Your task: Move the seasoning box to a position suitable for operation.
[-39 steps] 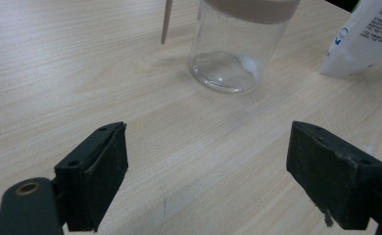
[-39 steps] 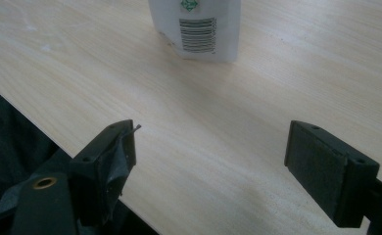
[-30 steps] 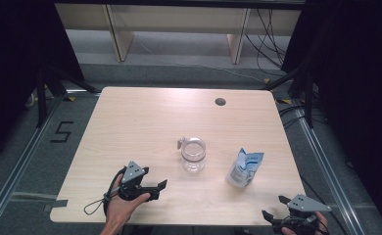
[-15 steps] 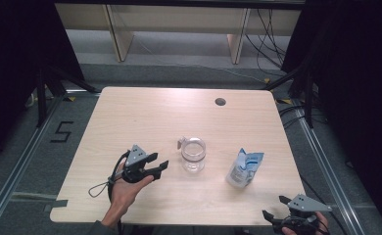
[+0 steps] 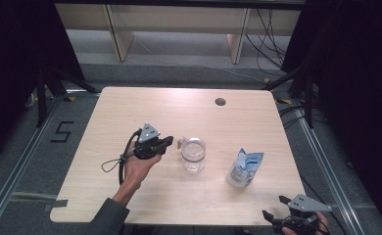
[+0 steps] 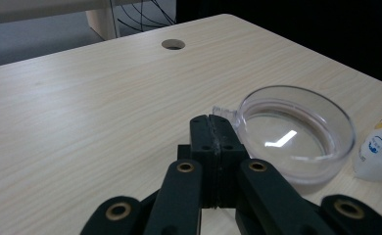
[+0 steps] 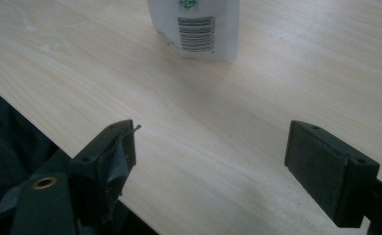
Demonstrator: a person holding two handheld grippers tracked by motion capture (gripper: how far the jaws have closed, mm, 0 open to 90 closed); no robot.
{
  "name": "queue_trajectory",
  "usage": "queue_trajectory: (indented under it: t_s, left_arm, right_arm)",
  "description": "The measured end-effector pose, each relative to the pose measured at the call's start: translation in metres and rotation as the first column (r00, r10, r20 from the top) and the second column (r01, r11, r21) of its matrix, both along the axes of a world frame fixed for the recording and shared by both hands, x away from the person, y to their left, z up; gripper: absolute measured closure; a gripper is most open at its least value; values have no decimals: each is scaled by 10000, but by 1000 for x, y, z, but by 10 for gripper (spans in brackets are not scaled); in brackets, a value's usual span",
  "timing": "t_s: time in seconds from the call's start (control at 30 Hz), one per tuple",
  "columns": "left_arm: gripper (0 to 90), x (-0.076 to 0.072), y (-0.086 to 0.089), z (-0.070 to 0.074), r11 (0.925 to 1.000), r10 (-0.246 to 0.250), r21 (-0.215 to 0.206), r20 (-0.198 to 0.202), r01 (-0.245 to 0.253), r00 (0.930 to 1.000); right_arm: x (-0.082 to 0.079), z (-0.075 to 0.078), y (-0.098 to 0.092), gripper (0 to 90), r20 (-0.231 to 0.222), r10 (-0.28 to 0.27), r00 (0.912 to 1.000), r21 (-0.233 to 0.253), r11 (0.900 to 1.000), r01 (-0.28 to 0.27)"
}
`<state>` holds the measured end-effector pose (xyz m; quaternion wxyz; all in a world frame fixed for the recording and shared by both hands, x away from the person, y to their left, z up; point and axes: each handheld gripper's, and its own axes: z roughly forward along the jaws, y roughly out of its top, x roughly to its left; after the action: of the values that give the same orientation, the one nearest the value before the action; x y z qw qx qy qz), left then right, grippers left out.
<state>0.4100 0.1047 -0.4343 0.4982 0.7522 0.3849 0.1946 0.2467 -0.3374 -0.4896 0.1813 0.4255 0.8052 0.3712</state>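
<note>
Two claws are over the pale wooden desk [image 5: 130,107]. Nearest to the person, the right claw [image 5: 273,219] hangs at the near edge of the desk, at about 5 o'clock from the desk's middle; its jaws stand wide apart and hold nothing. From it, toward 11 o'clock, stands a white and blue pouch [image 5: 244,168], upright, with its barcode side showing in the right gripper view. The left claw [image 5: 168,142] is at about 9 o'clock from the clear plastic jar [image 5: 193,154], and the person's hand [image 5: 137,164] grips it from below. Its jaws are pressed together with nothing between them, and their tips are just beside the small tab on the jar's rim; I cannot tell if they touch it. The jar stands near the desk's middle, with the pouch at its 4 o'clock, apart from it. Farther, at 1 o'clock from the jar, there is a round cable hole [image 5: 220,102].
</note>
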Motion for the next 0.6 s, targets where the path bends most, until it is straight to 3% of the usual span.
queue_trajectory:
  t_s: [0.3, 0.33, 0.43, 0.47, 0.5, 0.53, 0.6]
  left_arm:
    - [896, 21, -32, 8, 9972, -449, 600, -54, 452, 9990]
    - [895, 27, -38, 8, 9956, -531, 764, -116, 538, 9985]
    - [895, 33, -43, 9, 9920, -544, 1131, -213, 564, 9983]
    - [895, 36, -46, 8, 9922, -470, 1147, -268, 498, 9985]
    - [895, 39, -48, 8, 9905, -573, 1229, -341, 611, 9978]
    - [895, 40, -49, 7, 9887, -541, 1380, -410, 593, 9977]
    - [895, 44, -51, 3, 9882, -457, 1437, -534, 529, 9975]
  right_arm:
    - [0, 1, -1, 199, 40, -3, 10000, -109, 9999, 3]
    - [0, 0, 1, 199, -180, 133, 9997, 152, 9998, -130]
    - [-1, 0, 2, 199, -176, -79, 9998, 110, 9999, 81]
    - [0, 0, 0, 199, 54, 48, 10000, -43, 10000, -48]
    - [0, 0, 0, 199, 59, 32, 10000, -50, 10000, -32]
    - [-2, 0, 2, 199, -206, -123, 9997, 149, 9998, 126]
    - [0, 0, 1, 199, -117, 23, 9999, 112, 9999, -22]
